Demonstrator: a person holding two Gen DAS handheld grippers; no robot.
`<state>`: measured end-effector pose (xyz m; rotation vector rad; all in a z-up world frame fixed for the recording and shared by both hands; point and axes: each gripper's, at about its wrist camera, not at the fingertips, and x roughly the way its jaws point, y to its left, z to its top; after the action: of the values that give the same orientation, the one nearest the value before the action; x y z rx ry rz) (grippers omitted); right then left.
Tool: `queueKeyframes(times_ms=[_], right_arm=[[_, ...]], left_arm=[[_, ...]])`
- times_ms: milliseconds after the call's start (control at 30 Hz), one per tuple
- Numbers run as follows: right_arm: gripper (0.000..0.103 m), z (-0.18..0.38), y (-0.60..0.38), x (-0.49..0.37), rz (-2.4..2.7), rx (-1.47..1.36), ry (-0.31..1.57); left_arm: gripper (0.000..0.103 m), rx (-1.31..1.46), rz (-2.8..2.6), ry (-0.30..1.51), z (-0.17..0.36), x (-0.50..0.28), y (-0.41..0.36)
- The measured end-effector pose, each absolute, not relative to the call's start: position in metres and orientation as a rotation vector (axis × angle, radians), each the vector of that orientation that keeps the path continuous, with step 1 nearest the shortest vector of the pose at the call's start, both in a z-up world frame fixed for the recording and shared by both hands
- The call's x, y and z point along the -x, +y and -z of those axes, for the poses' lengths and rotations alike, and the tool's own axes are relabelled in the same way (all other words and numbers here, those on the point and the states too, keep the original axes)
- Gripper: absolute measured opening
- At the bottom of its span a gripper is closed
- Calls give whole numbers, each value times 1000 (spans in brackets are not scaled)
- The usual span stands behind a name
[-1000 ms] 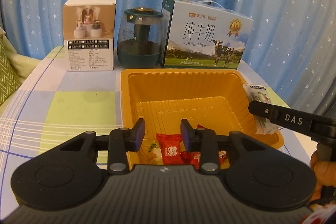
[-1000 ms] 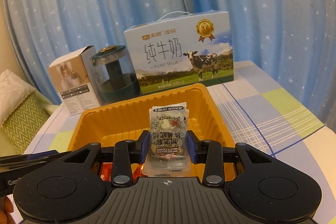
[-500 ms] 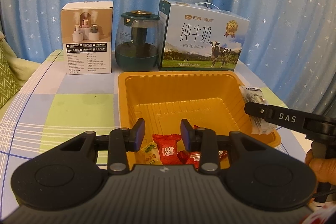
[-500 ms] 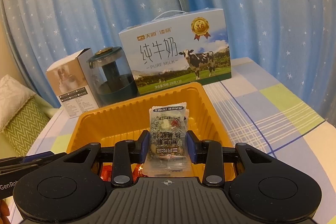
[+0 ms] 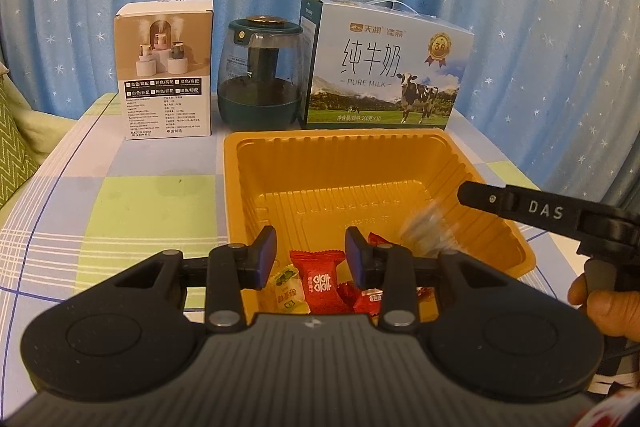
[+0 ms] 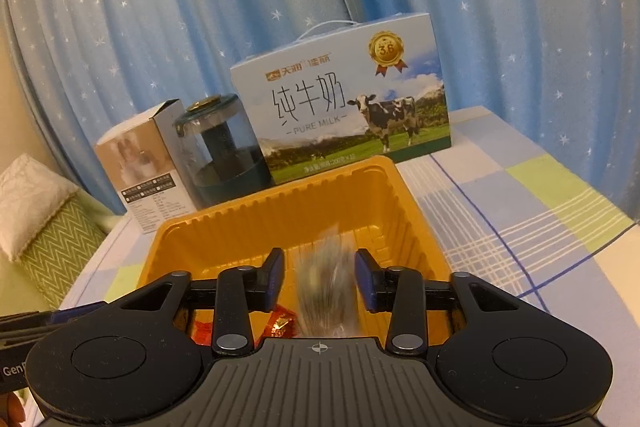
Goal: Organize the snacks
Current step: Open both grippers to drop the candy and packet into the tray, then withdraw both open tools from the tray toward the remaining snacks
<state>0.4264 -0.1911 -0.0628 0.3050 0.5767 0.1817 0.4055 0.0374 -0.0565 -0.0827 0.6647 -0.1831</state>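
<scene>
An orange plastic tray (image 5: 230, 163) sits on the checked tablecloth. Several wrapped candies lie at its near end, among them a red one (image 5: 318, 281) and a yellow-green one (image 5: 286, 285). My left gripper (image 5: 311, 251) hovers open above them with nothing between its pads. My right gripper (image 6: 320, 275) is over the tray (image 6: 280, 215), and its jaws are opening. A clear snack packet (image 6: 326, 291) is between them, blurred and free of both pads. From the left wrist view the packet (image 5: 424, 227) is a blur below the right gripper's finger (image 5: 492, 199).
Behind the tray stand a blue milk carton box (image 5: 384, 75), a dark green clear-sided jar (image 5: 260, 83) and a white product box (image 5: 166, 79). A starred blue curtain closes the back. A green zigzag cushion (image 6: 60, 247) lies off the table's left edge.
The right gripper's jaws have spread apart. The snack packet they were gripping has come loose and is dropping, blurred, toward the tray. The left gripper has stayed put.
</scene>
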Motion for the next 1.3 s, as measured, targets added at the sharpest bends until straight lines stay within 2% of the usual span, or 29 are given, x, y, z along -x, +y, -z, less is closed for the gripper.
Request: queueKeyframes(times_ms=[33, 967, 1300], right_arm=[[59, 63, -192, -425, -173, -306, 569], [59, 52, -201, -403, -126, -298, 545], [59, 47, -204, -361, -133, -271, 572]], left_arm=[[33, 84, 183, 665, 57, -406, 37], [34, 83, 171, 651, 48, -389, 39], [41, 84, 177, 664, 45, -352, 35]])
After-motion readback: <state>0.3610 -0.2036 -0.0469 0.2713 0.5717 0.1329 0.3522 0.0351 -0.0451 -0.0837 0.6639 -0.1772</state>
